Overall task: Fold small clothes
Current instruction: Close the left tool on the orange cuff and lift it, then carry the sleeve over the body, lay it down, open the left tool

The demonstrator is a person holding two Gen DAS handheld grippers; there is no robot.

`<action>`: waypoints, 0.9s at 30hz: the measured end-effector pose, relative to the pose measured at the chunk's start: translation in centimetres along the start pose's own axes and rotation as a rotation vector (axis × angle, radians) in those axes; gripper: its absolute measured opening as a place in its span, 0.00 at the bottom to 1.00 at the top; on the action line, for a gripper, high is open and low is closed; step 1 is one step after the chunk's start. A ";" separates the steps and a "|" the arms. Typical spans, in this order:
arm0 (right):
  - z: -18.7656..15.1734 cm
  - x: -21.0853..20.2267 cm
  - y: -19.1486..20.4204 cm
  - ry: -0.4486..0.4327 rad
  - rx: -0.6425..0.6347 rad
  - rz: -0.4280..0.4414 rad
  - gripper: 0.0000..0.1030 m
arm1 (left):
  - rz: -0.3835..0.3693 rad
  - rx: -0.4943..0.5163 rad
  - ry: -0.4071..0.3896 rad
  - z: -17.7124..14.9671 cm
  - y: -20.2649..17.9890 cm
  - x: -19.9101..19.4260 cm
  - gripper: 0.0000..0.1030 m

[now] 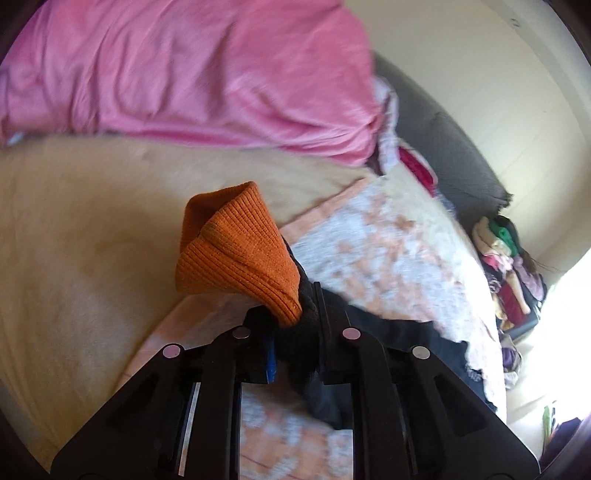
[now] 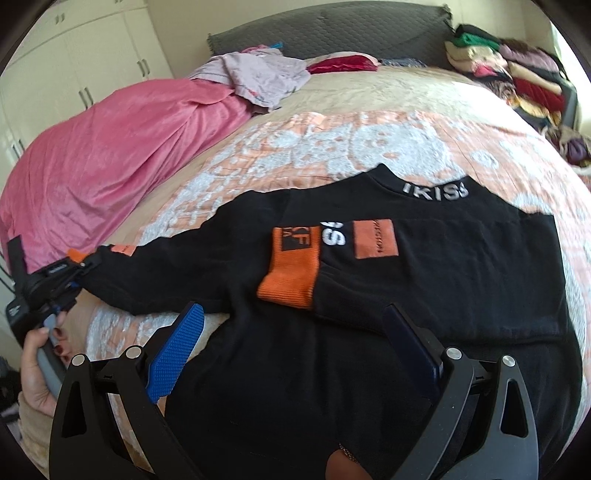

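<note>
A small black sweatshirt [image 2: 424, 295] with orange patches and white lettering lies flat on the patterned bed cover. One sleeve is folded across the chest, its orange cuff [image 2: 291, 273] by the lettering. The other sleeve stretches out to the left. My left gripper [image 1: 295, 317] is shut on that sleeve's end, with its orange ribbed cuff [image 1: 240, 251] sticking out past the fingers; this gripper also shows in the right wrist view [image 2: 79, 266], held by a hand. My right gripper [image 2: 295, 332] is open and empty, hovering over the lower body of the sweatshirt.
An orange and white patterned cover [image 2: 332, 140] lies over the cream bedspread. A pink blanket [image 2: 110, 158] is heaped at the left, with lilac clothes [image 2: 258, 77] behind it. A grey headboard [image 2: 332, 33] and stacked clothes [image 2: 517, 74] are at the back right.
</note>
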State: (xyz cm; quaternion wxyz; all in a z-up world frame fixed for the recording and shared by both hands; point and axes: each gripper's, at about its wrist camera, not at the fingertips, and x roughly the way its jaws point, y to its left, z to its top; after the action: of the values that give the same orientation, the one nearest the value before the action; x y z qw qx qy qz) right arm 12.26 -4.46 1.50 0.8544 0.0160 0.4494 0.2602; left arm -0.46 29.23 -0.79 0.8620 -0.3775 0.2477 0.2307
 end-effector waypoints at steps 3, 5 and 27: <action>-0.1 -0.3 -1.0 -0.007 0.026 -0.010 0.94 | -0.055 0.042 -0.022 0.3 -2.7 -1.1 0.08; -0.2 -0.8 -2.0 -0.017 0.047 -0.018 0.94 | -0.099 0.069 -0.030 0.2 -4.6 -1.8 0.08; -2.1 -8.7 -17.4 -0.179 0.419 -0.164 0.94 | -0.397 0.383 0.182 -10.1 -22.8 1.2 0.08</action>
State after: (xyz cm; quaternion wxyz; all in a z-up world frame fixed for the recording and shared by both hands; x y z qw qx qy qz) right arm 14.08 -23.90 2.32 0.8872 0.1796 0.4157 0.0886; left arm 11.27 7.91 4.74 0.9200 -0.2679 0.2845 -0.0285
